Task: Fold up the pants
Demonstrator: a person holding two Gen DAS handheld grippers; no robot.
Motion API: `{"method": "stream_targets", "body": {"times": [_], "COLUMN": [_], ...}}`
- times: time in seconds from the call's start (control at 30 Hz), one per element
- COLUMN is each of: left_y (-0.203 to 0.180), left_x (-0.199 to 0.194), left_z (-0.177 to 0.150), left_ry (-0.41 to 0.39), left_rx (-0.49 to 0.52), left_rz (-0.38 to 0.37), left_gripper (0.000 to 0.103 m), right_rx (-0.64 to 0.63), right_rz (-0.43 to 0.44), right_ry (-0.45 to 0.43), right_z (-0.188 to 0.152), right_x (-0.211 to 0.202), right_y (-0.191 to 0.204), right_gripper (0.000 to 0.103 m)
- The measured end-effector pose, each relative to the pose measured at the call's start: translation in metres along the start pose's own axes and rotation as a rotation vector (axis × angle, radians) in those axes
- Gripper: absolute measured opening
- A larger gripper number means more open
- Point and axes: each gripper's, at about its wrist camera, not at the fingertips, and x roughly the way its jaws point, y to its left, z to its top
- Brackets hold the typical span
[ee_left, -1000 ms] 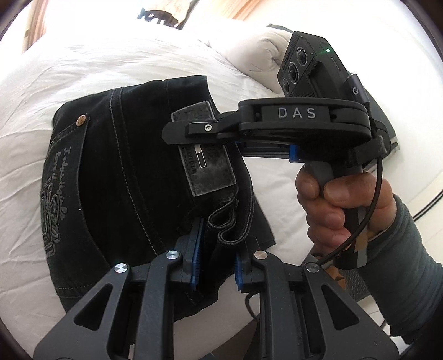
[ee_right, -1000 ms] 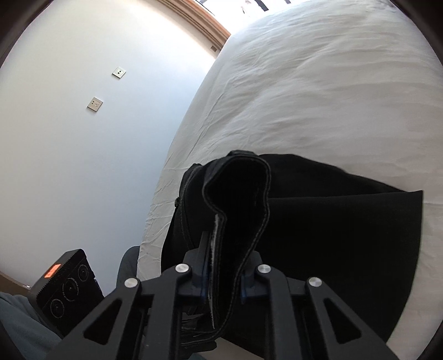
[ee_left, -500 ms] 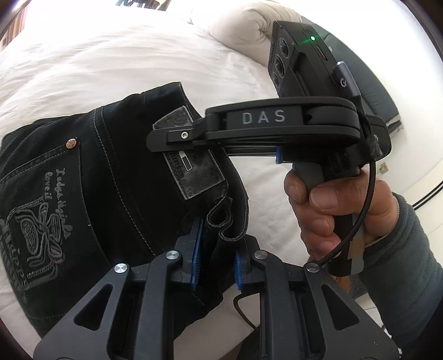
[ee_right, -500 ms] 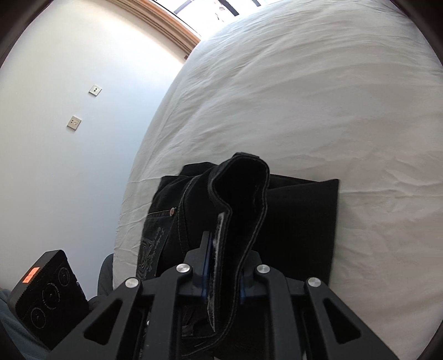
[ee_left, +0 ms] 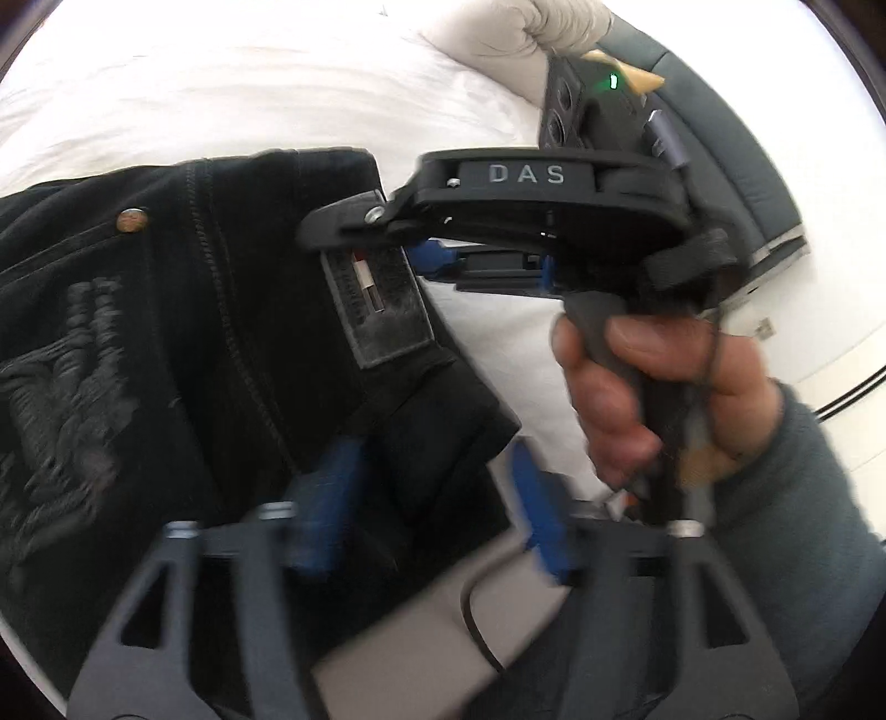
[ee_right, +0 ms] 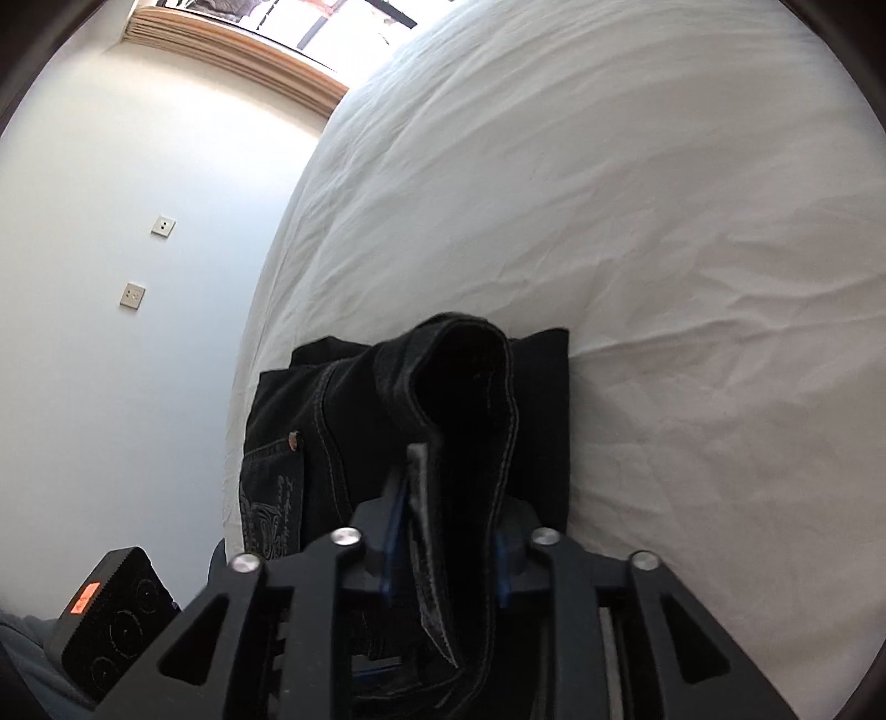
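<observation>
While the pants [ee_left: 183, 354] lie folded on the bed [ee_right: 637, 232], our left gripper [ee_left: 437, 498] gapes wide about the waistband corner, clamping nothing; our right gripper [ee_right: 443, 559] pinches the waistband farther along. Bundle extends away from both.

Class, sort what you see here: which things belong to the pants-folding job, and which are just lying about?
Part of the job:
black pants
left gripper, open around the waistband
right gripper, with the waistband fold between its fingers
white bed, the folding surface

Just lying about:
pillow
wall sockets
window frame
</observation>
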Motion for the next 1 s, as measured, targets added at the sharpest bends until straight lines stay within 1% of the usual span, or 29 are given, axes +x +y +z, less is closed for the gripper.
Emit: {"method": "stream_targets", "body": {"times": [0.03, 0.07, 0.1, 0.13, 0.17, 0.2, 0.23, 0.27, 0.33, 0.37, 0.4, 0.43, 0.47, 0.5, 0.53, 0.57, 0.6, 0.63, 0.67, 0.7, 0.73, 0.77, 0.8, 0.83, 0.87, 0.9, 0.93, 0.97, 1.0], "left_y": [-0.004, -0.007, -0.008, -0.008, -0.003, 0.006, 0.02, 0.032, 0.058, 0.07, 0.079, 0.087, 0.094, 0.105, 0.113, 0.121, 0.118, 0.113, 0.107, 0.104, 0.101, 0.094, 0.093, 0.096, 0.099, 0.105, 0.114, 0.122, 0.128], "left_x": [-0.017, -0.029, -0.042, -0.055, -0.07, -0.082, -0.095, -0.101, -0.107, -0.109, -0.109, -0.101, -0.09, -0.082, -0.073, -0.076, -0.079, -0.083, -0.085, -0.086, -0.095, -0.106, -0.111, -0.118, -0.12, -0.118, -0.118, -0.112, -0.103], "left_z": [-0.003, -0.005, -0.007, -0.008, -0.009, -0.01, -0.009, -0.01, -0.015, -0.017, -0.021, -0.022, -0.025, -0.027, -0.03, -0.025, -0.026, -0.024, -0.021, -0.018, -0.014, -0.007, 0.003, 0.006, 0.016, 0.027, 0.04, 0.049, 0.058], "left_ry": [-0.028, -0.041, -0.056, -0.083, -0.115, -0.142, -0.167, -0.175, -0.17, -0.182, -0.198, -0.194, -0.161, -0.128, -0.126, -0.144, -0.148, -0.133, -0.129, -0.138, -0.167, -0.199, -0.225, -0.234, -0.242, -0.251, -0.246, -0.22, -0.187], "left_rx": [0.01, 0.023, 0.037, 0.049, 0.053, 0.044, 0.017, -0.006, -0.067, -0.094, -0.092, -0.082, -0.074, -0.082, -0.091, -0.088, -0.073, -0.057, -0.057, -0.062, -0.057, -0.041, -0.021, -0.011, -0.007, -0.009, -0.021, -0.038, -0.055], "left_rz": [-0.016, -0.032, -0.048, -0.054, -0.044, -0.028, -0.014, -0.003, 0.041, 0.061, 0.09, 0.117, 0.133, 0.142, 0.14, 0.143, 0.153, 0.164, 0.154, 0.129, 0.115, 0.125, 0.146, 0.155, 0.169, 0.184, 0.205, 0.221, 0.229], "left_gripper": [0.067, 0.067, 0.067, 0.067, 0.067, 0.067, 0.067, 0.067, 0.067, 0.067, 0.067, 0.067, 0.067, 0.067, 0.067, 0.067, 0.067, 0.067, 0.067, 0.067, 0.067, 0.067, 0.067, 0.067, 0.067, 0.067, 0.067, 0.067, 0.067], "right_rx": [0.0, 0.009, 0.032, 0.046, 0.059, 0.063, 0.051, 0.027, -0.031, -0.063, -0.082, -0.1, -0.105, -0.092, -0.059, -0.031, -0.009, 0.03, 0.064, 0.061, 0.033, -0.005, -0.035, -0.052, -0.069, -0.086, -0.101, -0.108, -0.099], "right_rz": [-0.019, -0.033, -0.072, -0.093, -0.108, -0.101, -0.061, -0.015, 0.046, 0.086, 0.112, 0.123, 0.108, 0.066, 0.007, -0.011, -0.008, -0.001, 0.013, 0.007, -0.017, -0.032, -0.007, 0.025, 0.063, 0.094, 0.107, 0.105, 0.09], "right_ry": [-0.028, -0.053, -0.098, -0.127, -0.156, -0.176, -0.198, -0.209, -0.195, -0.181, -0.165, -0.137, -0.108, -0.075, -0.033, -0.012, -0.027, -0.049, -0.054, -0.058, -0.071, -0.095, -0.122, -0.144, -0.171, -0.194, -0.207, -0.215, -0.222], "right_z": [-0.001, -0.001, -0.003, -0.005, -0.007, -0.012, -0.019, -0.027, -0.045, -0.057, -0.065, -0.075, -0.083, -0.091, -0.098, -0.104, -0.107, -0.109, -0.109, -0.109, -0.107, -0.104, -0.099, -0.096, -0.089, -0.079, -0.069, -0.059, -0.045], "right_x": [-0.009, -0.017, -0.032, -0.041, -0.052, -0.06, -0.07, -0.076, -0.078, -0.075, -0.07, -0.061, -0.05, -0.038, -0.022, -0.01, -0.008, -0.012, -0.017, -0.023, -0.03, -0.039, -0.047, -0.054, -0.058, -0.059, -0.057, -0.053, -0.043], "right_y": [0.001, 0.0, -0.002, -0.002, -0.001, 0.002, 0.01, 0.021, 0.044, 0.055, 0.062, 0.068, 0.068, 0.062, 0.049, 0.033, 0.023, 0.015, 0.013, 0.016, 0.025, 0.037, 0.047, 0.055, 0.063, 0.07, 0.076, 0.078, 0.076], "right_gripper": [0.045, 0.055, 0.067, 0.068, 0.068, 0.068, 0.068, 0.068, 0.068, 0.068, 0.068, 0.068, 0.068, 0.068, 0.067, 0.05, 0.032, 0.027, 0.026, 0.031, 0.037, 0.051, 0.057, 0.057, 0.059, 0.065, 0.068, 0.074, 0.076]}}
